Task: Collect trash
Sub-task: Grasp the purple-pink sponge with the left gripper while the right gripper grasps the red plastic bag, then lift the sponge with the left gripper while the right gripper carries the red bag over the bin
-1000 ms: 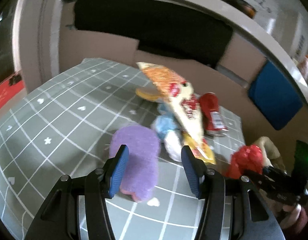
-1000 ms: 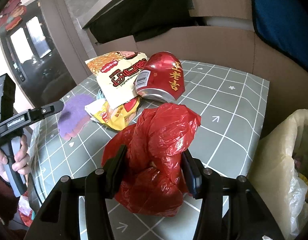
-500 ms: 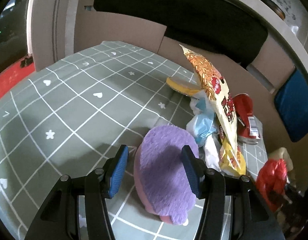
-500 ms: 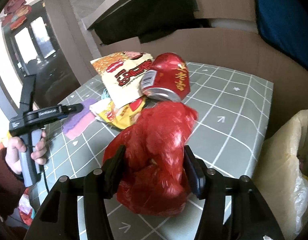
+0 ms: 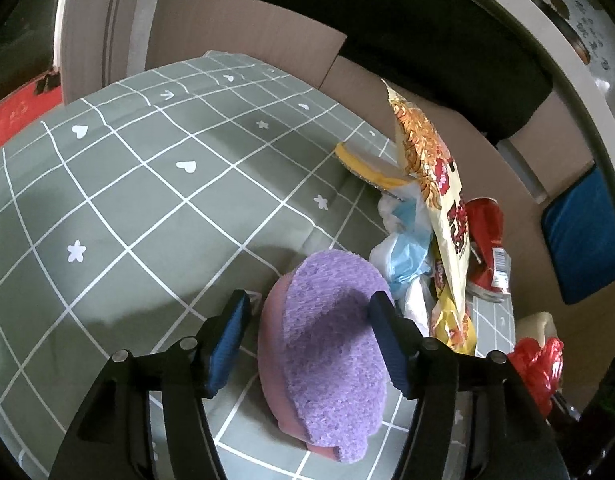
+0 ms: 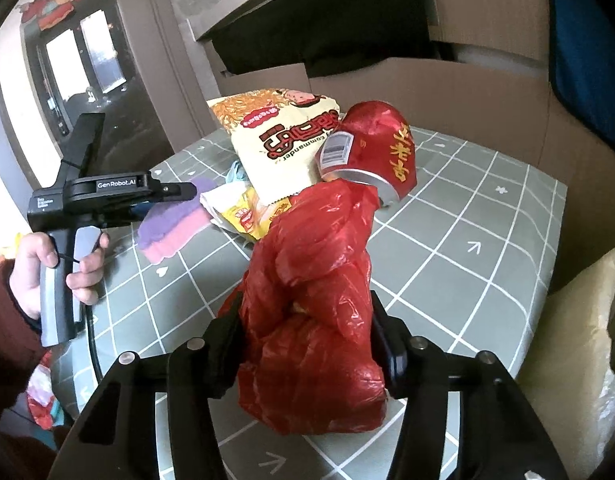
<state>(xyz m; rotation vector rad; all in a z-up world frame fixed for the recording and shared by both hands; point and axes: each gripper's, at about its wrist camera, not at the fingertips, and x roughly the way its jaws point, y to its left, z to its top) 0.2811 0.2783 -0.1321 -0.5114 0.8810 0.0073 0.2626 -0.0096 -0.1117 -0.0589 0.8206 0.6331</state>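
Note:
A purple and pink sponge [image 5: 327,320] lies on the grey-green checked tablecloth [image 5: 147,200]. My left gripper [image 5: 309,312] is open, its blue pads [image 5: 231,332] on either side of the sponge. The left gripper [image 6: 187,191] shows over the sponge [image 6: 175,224] in the right wrist view. My right gripper [image 6: 303,332] is shut on a crumpled red plastic bag [image 6: 315,312], held just above the cloth. Behind lie a noodle packet [image 6: 279,140], a crushed red can [image 6: 375,152] and a yellow wrapper [image 6: 243,216].
A trash bin lined with a pale bag [image 6: 579,352] stands past the table's right edge. White and blue plastic wrappers [image 5: 407,252] and a yellow piece [image 5: 363,164] lie by the packet [image 5: 435,184]. Cardboard [image 6: 447,92] lines the back.
My left gripper has moved forward, so the sponge now sits deeper between its open pads. My right gripper has lifted the red bag slightly and drawn back.

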